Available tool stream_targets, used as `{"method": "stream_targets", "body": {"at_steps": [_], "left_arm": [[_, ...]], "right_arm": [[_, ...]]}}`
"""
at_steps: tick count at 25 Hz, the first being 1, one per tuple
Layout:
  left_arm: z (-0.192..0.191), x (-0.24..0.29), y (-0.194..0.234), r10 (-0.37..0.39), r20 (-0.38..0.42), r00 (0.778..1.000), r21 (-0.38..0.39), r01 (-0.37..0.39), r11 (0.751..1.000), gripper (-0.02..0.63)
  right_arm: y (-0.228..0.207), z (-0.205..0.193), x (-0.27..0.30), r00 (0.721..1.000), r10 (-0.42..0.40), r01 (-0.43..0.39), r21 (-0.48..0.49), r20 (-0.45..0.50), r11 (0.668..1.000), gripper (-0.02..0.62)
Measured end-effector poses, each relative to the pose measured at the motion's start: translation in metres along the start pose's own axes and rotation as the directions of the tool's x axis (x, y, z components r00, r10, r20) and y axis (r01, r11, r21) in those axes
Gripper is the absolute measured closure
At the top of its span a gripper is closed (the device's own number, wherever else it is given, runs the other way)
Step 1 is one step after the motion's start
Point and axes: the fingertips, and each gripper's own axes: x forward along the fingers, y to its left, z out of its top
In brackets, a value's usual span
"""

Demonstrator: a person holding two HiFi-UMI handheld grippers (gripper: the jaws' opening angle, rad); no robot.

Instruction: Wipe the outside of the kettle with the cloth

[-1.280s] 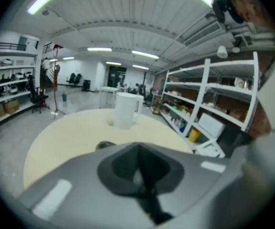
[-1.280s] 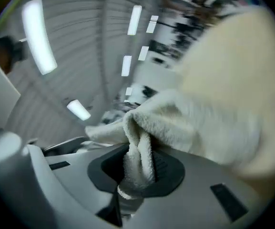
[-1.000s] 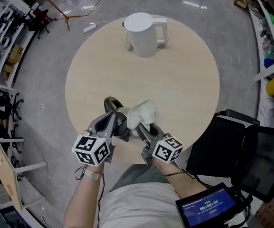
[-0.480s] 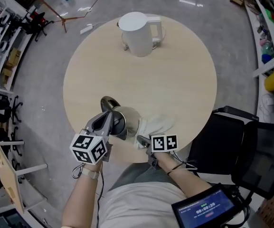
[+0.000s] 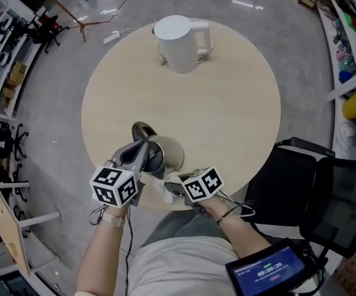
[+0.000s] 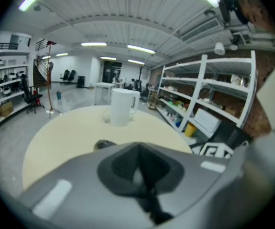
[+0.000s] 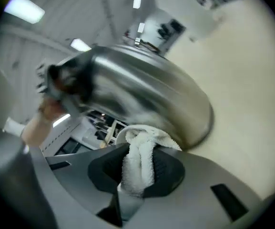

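Head view: round pale worktop (image 5: pixel 227 103). White kettle (image 5: pixel 179 39) stands upright at the far edge, well apart from everything else. Steel kettle (image 5: pixel 168 156) is at the near edge, tipped over so its round end faces the camera. Left gripper (image 5: pixel 145 152) comes in from the near-left w/ its jaws at the kettle's left side. Right gripper (image 5: pixel 168 187) sits just under the kettle on the near side. White cloth (image 5: pixel 156 187) is bunched btwn the two grippers, against the kettle's lower side. Small dark round thing (image 5: pixel 142 130) lies on the worktop just beyond the kettle. Black chair (image 5: pixel 289 184) is off to the right.

Left gripper view: jaws (image 6: pixel 144 185) are almost together, only a thin dark strip btwn the pads, prob. the kettle's handle. White kettle (image 6: pixel 122 106) shows straight ahead across the worktop, dark round thing (image 6: pixel 104 144) nearer. Right gripper's marker cube peeks in at lower right.

Right gripper view: jaws (image 7: pixel 139 168) are narrow, pinching a fold of the cloth (image 7: pixel 139 151). The cloth's top touches the steel kettle's (image 7: pixel 142 94) shiny wall, which fills the frame above. The kettle's dark handle is at left, blurred.
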Motion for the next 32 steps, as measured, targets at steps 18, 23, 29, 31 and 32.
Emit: {"method": "stream_targets", "body": {"at_steps": [18,23,29,31,32], "left_arm": [[-0.002,-0.004,-0.002,-0.058,0.019,0.998,0.004,0.058,0.998,0.611],[-0.014,-0.006,-0.026,-0.200,-0.036,0.979,0.091,0.202,0.975,0.609],[-0.023,-0.043,-0.028,-0.255,0.007,0.967,0.024,0.255,0.967,0.609],[-0.020,-0.056,-0.025,-0.159,0.066,0.985,-0.003,0.160,0.987,0.609],[-0.023,-0.056,-0.027,-0.140,0.078,0.987,-0.013,0.141,0.990,0.609]], "right_arm": [[-0.066,0.115,-0.076,0.831,-0.218,0.189,0.109,0.511,0.976,0.515],[-0.020,0.078,-0.069,0.924,-0.003,-0.051,0.132,0.382,0.990,0.517],[0.057,0.052,-0.099,0.911,0.091,-0.119,0.045,0.401,0.992,0.517],[0.083,0.116,-0.116,0.832,0.143,-0.142,-0.044,0.536,0.989,0.517],[0.095,0.139,-0.106,0.855,0.173,-0.119,-0.141,0.489,0.983,0.517]]}}
